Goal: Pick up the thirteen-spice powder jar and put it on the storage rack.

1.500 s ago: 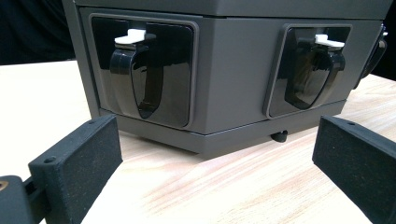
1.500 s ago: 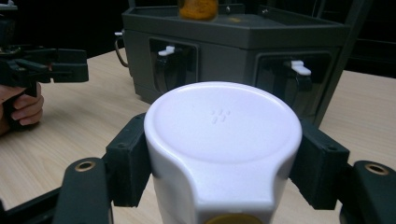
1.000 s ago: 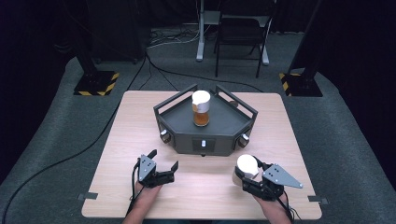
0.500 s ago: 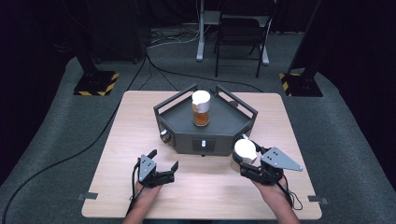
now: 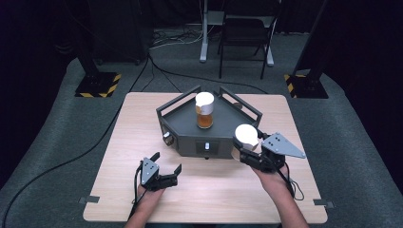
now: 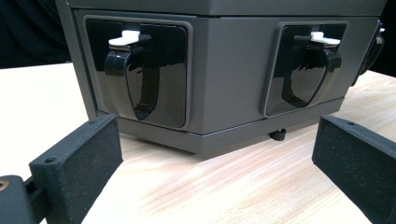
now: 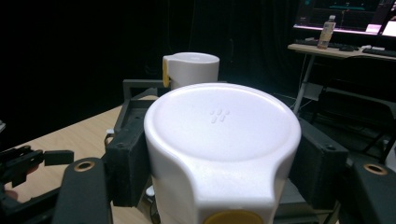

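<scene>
Here right tongs grip jar beside tray edge.

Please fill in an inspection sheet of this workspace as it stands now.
Surface: wooden table, bare apart from the tray.
Job's things: white-lidded jar held in the right gripper beside the dark tray; a second jar with amber contents stands upright on the tray.
Clutter: nothing seen.
Grippers: right gripper shut on the jar; left gripper open, holding nothing, facing the tray's front.
Cables: one trails from each gripper; more run across the floor.
Surroundings: dark room, chair, stands with striped bases.
</scene>
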Demonstrator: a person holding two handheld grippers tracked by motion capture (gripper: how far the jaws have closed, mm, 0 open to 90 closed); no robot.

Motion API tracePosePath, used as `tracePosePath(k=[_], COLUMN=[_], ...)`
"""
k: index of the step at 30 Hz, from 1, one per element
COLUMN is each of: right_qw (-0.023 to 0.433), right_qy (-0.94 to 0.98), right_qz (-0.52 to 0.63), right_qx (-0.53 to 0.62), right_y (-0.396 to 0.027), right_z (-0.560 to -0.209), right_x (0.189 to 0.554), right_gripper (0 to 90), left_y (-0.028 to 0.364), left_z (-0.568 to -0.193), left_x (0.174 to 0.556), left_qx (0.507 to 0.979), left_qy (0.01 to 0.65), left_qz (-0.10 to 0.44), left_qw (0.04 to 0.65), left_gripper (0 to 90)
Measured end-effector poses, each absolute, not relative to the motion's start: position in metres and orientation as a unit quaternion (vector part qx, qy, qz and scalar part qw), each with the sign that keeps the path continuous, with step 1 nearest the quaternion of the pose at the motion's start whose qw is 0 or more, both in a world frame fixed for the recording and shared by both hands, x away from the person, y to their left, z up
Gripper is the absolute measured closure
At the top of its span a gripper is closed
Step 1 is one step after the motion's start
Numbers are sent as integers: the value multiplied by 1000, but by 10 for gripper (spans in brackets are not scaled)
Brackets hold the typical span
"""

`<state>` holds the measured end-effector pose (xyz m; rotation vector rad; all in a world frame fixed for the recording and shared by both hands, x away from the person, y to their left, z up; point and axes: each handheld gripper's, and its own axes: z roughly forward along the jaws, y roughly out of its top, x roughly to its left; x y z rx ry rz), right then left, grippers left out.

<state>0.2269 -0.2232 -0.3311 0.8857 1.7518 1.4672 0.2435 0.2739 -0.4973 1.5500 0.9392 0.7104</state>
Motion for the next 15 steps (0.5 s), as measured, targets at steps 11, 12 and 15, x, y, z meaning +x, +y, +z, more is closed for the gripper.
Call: tracePosePath(k=[11, 12, 15], right_qw=[353, 355, 360], right_qy=[651, 649, 645], right_qz=[572, 573, 573], right_qx=[351, 353, 355], right_y=[-212, -210, -204], right_z=[-324, -324, -322], right_x=[242, 244, 249], right_gripper=[299, 299, 299], left_y=[273, 273, 273], left_z=[-497, -497, -497], left_x=[243, 243, 242], left_qx=[665, 665, 663], left_qy=[389, 389, 391], left_qz=[304, 304, 304], left_qw=[561, 561, 561], left_gripper=[13, 13, 13])
